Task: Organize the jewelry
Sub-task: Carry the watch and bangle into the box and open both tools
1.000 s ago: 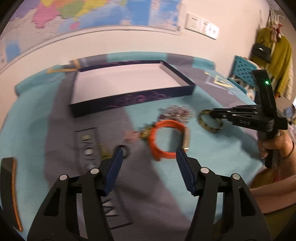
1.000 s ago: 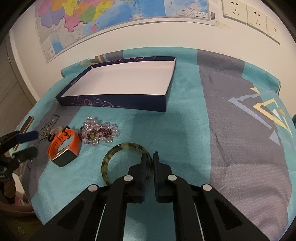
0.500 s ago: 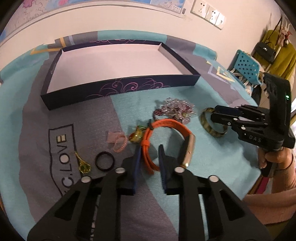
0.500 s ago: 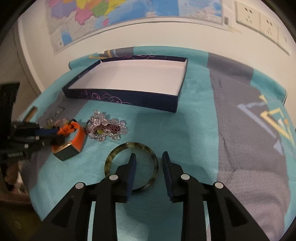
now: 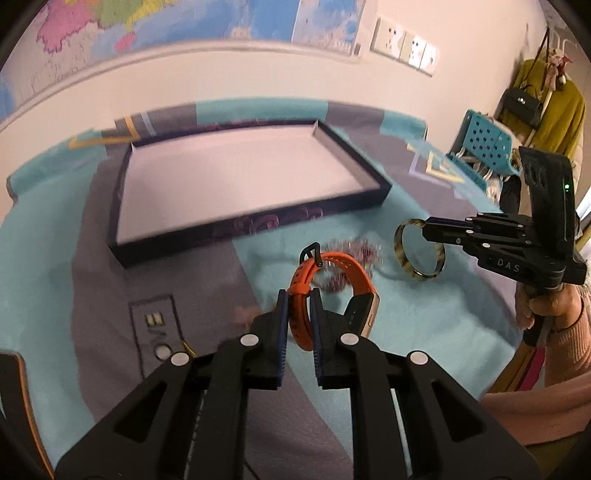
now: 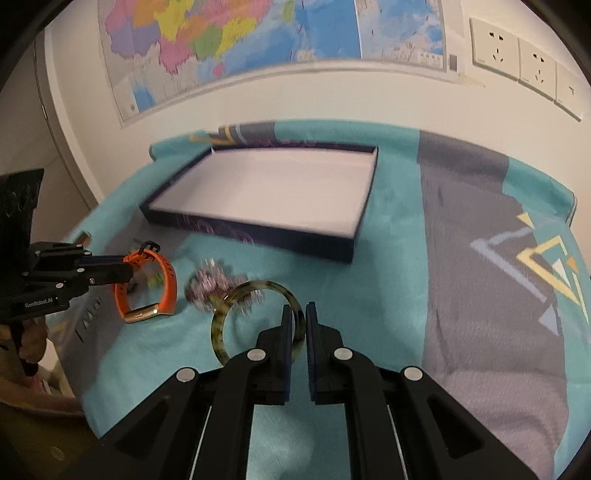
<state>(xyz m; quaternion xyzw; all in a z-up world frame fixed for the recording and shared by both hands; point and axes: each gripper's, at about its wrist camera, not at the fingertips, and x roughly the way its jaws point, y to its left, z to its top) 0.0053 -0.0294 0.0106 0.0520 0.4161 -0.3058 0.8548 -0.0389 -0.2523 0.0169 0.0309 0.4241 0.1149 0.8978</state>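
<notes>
The left claw [image 5: 298, 308] is clamped on the orange watch [image 5: 334, 291] strap, the right claw [image 6: 297, 325] on the bangle [image 6: 255, 321]; both lifted; next, carry them ahead into the empty tray [image 6: 354, 236]

Both views are evenly lit by soft, warm indoor light with no hard glare. Only faint shadows lie on the blanket [image 5: 406, 325], under the raised pieces. Strong fisheye bending curves the far wall [image 6: 258, 107] and map [image 6: 258, 33], and black vignette fills the corners. Motion blur smears the bead cluster [image 6: 218, 288] and the tray [image 5: 369, 181] edges (the near gripper arms stay crisp).
</notes>
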